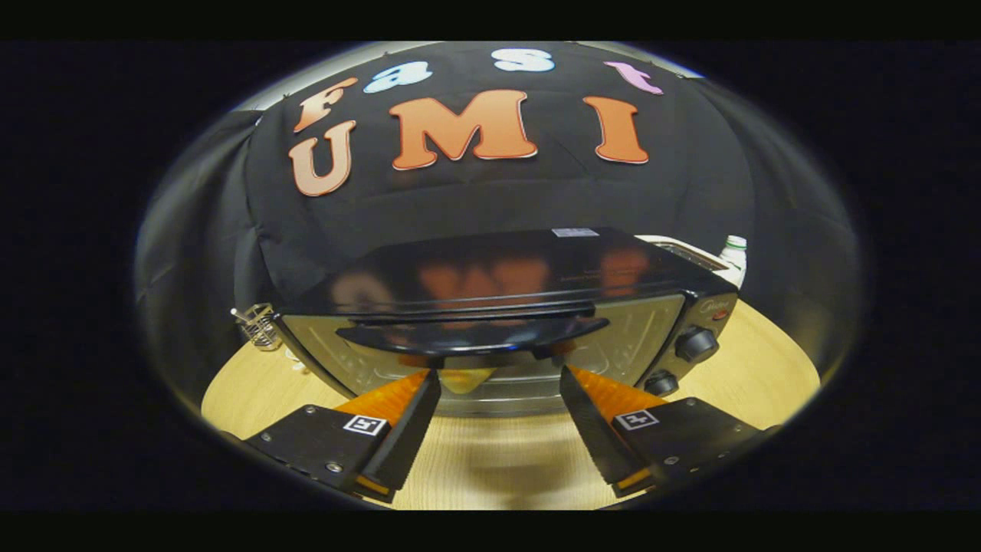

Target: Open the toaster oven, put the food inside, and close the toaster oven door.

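A black toaster oven stands on the wooden table right in front of me. Its glass door looks upright against the oven body. The dark curved door handle runs across the top of the door. My gripper is open, its fingers spread wide with nothing between them. The fingertips sit just below the handle, close to the glass; I cannot tell if they touch it. A yellowish shape shows low behind the glass near the left fingertip; what it is stays unclear.
Two round knobs sit on the oven's right panel. A wire holder stands on the table to the oven's left. A clear bottle and a pale appliance stand behind the oven's right side.
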`<move>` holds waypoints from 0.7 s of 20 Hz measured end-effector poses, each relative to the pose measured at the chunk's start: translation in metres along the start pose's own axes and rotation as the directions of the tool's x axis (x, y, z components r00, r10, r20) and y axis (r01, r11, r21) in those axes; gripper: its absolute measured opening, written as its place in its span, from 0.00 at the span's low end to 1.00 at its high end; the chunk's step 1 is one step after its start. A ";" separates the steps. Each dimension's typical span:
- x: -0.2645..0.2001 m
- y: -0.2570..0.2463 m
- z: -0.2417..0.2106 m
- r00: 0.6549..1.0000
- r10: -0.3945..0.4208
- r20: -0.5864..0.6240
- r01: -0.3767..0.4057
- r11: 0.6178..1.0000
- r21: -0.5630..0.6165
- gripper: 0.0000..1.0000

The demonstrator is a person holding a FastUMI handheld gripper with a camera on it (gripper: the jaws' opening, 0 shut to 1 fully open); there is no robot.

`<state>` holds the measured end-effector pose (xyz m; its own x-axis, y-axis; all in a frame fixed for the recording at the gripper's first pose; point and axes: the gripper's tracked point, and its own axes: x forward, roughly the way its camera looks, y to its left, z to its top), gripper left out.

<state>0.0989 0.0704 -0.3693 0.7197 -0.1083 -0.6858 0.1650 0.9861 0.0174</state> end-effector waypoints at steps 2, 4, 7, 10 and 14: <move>-0.009 0.004 0.004 1.000 0.013 0.020 -0.013 1.000 -0.016 0.93; -0.024 0.005 0.007 0.999 0.027 0.041 -0.026 0.999 -0.034 0.93; -0.055 0.004 0.018 0.994 0.055 0.093 -0.050 0.997 -0.050 0.93; -0.092 -0.003 0.041 0.978 0.079 0.192 -0.069 0.996 -0.058 0.93; -0.141 -0.016 0.064 0.951 0.095 0.294 -0.070 0.993 -0.092 0.92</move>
<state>0.0378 0.0618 -0.2264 0.8986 -0.0465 -0.4362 0.0508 0.9987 -0.0017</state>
